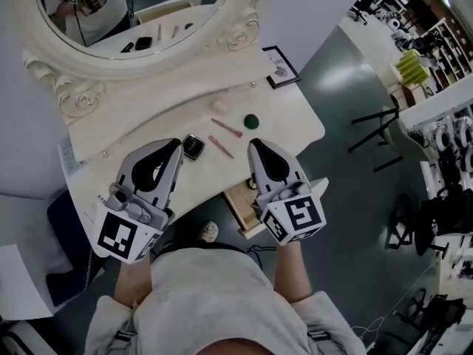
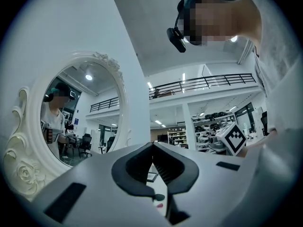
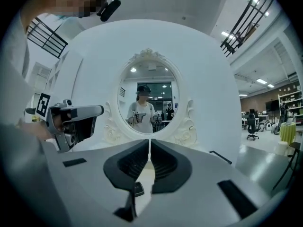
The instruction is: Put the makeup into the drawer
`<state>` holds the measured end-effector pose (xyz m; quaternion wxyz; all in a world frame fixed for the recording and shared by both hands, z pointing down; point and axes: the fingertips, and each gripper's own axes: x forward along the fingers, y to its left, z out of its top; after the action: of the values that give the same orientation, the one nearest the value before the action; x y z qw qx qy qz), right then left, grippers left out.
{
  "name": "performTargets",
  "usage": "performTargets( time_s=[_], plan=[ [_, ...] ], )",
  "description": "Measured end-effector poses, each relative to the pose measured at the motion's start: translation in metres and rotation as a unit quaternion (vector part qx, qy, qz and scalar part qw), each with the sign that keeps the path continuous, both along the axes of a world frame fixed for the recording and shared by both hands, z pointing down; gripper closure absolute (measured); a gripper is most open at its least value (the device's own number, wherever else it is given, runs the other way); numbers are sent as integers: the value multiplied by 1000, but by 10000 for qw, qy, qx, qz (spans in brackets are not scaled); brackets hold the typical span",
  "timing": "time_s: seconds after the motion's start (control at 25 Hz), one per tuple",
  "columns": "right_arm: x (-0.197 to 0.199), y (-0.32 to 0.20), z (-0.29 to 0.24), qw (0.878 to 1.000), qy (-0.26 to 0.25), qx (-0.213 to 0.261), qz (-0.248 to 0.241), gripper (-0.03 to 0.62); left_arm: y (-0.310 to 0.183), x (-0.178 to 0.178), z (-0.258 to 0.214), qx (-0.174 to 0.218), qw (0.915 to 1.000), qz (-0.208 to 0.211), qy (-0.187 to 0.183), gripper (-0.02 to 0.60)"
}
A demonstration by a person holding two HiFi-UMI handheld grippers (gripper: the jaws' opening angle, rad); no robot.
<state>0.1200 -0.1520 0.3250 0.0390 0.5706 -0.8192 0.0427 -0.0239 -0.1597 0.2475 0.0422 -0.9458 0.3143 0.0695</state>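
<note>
On the white dressing table [image 1: 292,120] lie a black compact [image 1: 194,146], two pink sticks [image 1: 226,128] [image 1: 221,146], a green round piece [image 1: 252,120] and a beige sponge [image 1: 220,106]. My left gripper [image 1: 177,144] hovers just left of the compact, shut with nothing in it. The right gripper [image 1: 254,144] is also shut and empty, to the right of the pink sticks. The drawer [image 1: 238,202] stands open under the table's front edge, partly hidden by the right gripper. In the right gripper view the compact [image 3: 138,189] shows below the closed jaws.
A large oval mirror with a carved white frame [image 1: 70,87] stands at the back of the table. A small framed picture [image 1: 281,66] leans at the back right corner. Office chairs and shelving [image 1: 436,43] fill the floor to the right.
</note>
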Motion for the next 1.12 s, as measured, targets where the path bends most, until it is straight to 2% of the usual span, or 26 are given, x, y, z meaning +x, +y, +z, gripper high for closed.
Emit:
performTargets(
  time_s=[0.44, 0.68, 0.8, 1.12],
  plan=[
    [-4, -31, 73, 9932, 349, -981, -526, 568, -14, 0, 18, -193, 9993, -286, -126, 568],
    [-9, -43, 119, 9799, 735, -1613, -918, 566, -16, -5, 32, -349, 9982, -353, -326, 568],
    [-9, -48, 141, 9734, 748, -1897, -1042, 566, -14, -8, 42, -465, 9968, -376, -528, 568],
    [-10, -51, 199, 9524, 751, -2615, -1373, 566, -8, -14, 52, -576, 9946, -561, -658, 568]
  ],
)
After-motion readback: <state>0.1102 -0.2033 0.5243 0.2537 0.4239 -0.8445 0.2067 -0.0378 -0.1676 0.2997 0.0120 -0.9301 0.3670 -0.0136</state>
